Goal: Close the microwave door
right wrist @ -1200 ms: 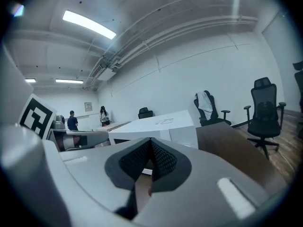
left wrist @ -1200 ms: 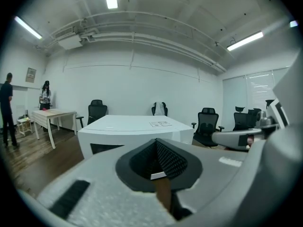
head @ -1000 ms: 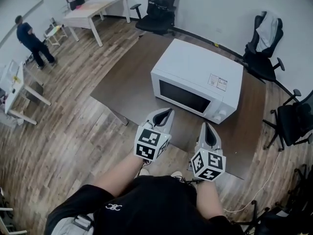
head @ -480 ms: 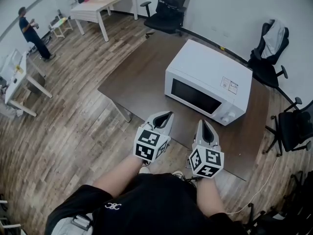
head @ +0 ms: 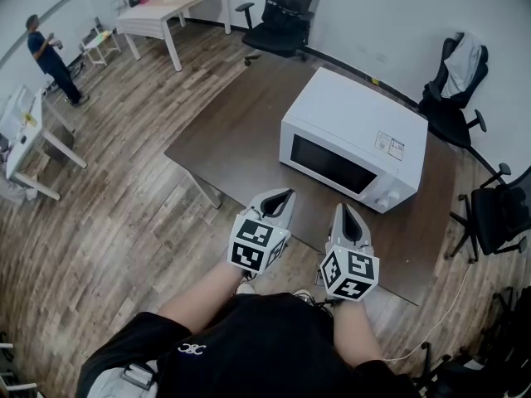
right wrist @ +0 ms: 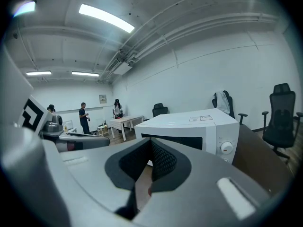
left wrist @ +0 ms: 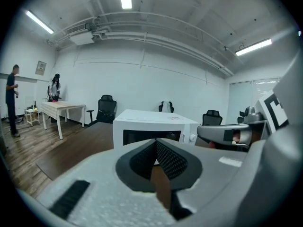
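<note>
A white microwave (head: 348,131) stands on the brown table (head: 232,148), its dark-windowed door (head: 328,164) flush with the front and its knobs at the right. The left gripper view has the microwave (left wrist: 151,126) straight ahead, and in the right gripper view the microwave (right wrist: 189,126) lies ahead too. My left gripper (head: 286,193) and right gripper (head: 344,210) hover side by side at the table's near edge, short of the door and apart from it. Both are shut with nothing in them: left gripper (left wrist: 156,145), right gripper (right wrist: 150,148).
Black office chairs stand behind the table (head: 282,11) and to its right (head: 452,81), (head: 498,214). A white desk (head: 170,11) stands at the far left, with a person (head: 50,56) nearby. A cable (head: 440,322) trails on the wooden floor at the right.
The head view has shifted, so the microwave sits a little further right in the picture than a second ago. Both grippers stay shut, side by side. Nothing differs over the last half second.
</note>
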### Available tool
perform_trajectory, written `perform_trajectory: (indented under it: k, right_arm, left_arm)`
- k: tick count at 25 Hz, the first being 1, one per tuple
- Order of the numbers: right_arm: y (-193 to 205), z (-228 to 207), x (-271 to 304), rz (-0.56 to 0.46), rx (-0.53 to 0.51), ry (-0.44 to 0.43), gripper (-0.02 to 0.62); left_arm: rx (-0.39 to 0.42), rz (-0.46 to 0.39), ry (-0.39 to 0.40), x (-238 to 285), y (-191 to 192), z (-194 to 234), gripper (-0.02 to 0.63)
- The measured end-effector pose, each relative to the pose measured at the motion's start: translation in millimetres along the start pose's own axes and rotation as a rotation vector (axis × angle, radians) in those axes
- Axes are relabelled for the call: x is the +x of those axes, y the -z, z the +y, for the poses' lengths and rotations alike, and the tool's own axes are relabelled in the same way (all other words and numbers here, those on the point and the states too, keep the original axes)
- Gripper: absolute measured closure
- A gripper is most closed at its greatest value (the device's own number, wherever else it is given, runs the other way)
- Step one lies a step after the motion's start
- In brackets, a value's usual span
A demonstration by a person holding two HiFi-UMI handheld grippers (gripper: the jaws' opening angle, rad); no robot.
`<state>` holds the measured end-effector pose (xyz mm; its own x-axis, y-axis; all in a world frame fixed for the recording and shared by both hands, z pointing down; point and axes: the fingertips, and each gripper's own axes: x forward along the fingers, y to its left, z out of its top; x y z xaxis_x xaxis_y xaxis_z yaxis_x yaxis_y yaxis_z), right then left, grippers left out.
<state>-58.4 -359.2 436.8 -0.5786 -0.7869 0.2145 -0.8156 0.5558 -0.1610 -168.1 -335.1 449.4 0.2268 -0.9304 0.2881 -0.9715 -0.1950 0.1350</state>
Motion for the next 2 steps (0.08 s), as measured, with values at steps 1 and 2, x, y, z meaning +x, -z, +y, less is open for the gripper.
perform_trajectory:
  k: [1, 2]
  right_arm:
    - [0.0, -0.4, 0.6, 0.001, 0.0, 0.002, 0.588]
    - [0.0, -0.9, 1.2, 0.001, 0.001, 0.004, 0.588]
  left_arm:
    - [0.001, 0.001, 0.002, 0.9, -0.2, 0.1, 0.598]
    - [0.002, 0.001, 0.003, 1.9, -0.4, 0.2, 0.598]
